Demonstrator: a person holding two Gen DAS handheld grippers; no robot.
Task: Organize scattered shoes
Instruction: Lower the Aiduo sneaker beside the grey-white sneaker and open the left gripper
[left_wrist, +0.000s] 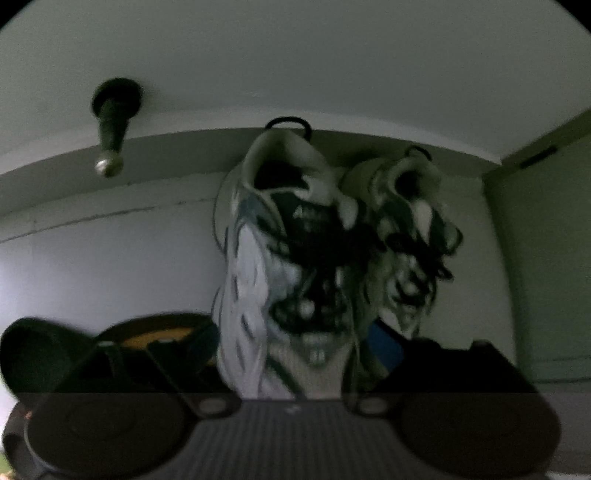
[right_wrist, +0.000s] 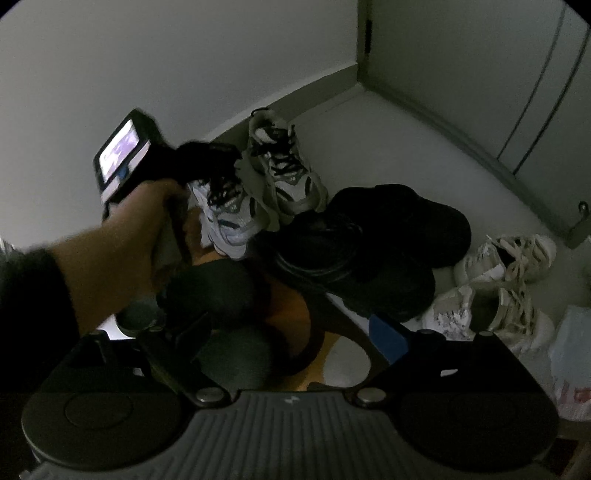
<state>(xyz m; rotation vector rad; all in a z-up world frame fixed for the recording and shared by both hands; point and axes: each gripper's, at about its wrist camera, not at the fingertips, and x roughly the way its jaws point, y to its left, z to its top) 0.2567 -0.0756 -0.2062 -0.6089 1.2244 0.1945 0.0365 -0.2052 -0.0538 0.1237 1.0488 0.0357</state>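
**Shoes gathered in a dim corner**

A pale floor (right_wrist: 388, 147) meets a white wall (left_wrist: 295, 55) with a grey skirting board, and a doorstop (left_wrist: 110, 136) sticks out from the wall.

The left gripper (left_wrist: 295, 354) points steeply down at a pair of white and grey sneakers (left_wrist: 280, 258) with black laces, which sit side by side against the skirting board. Its fingers (left_wrist: 384, 343) stand wide apart. The toe of the nearer sneaker lies between them, but the blurred picture shows no pad pressing on it. In the right wrist view, a hand (right_wrist: 129, 229) holds this gripper just above the same sneakers (right_wrist: 280, 173).

The right gripper (right_wrist: 295, 343) has its fingers (right_wrist: 388, 336) spread wide too, with nothing held. Below and between them are a dark rounded shoe (right_wrist: 214, 291) and an orange-lined one. Black shoes (right_wrist: 369, 240) lie just ahead, and a beige pair (right_wrist: 506, 280) lies off to their right.
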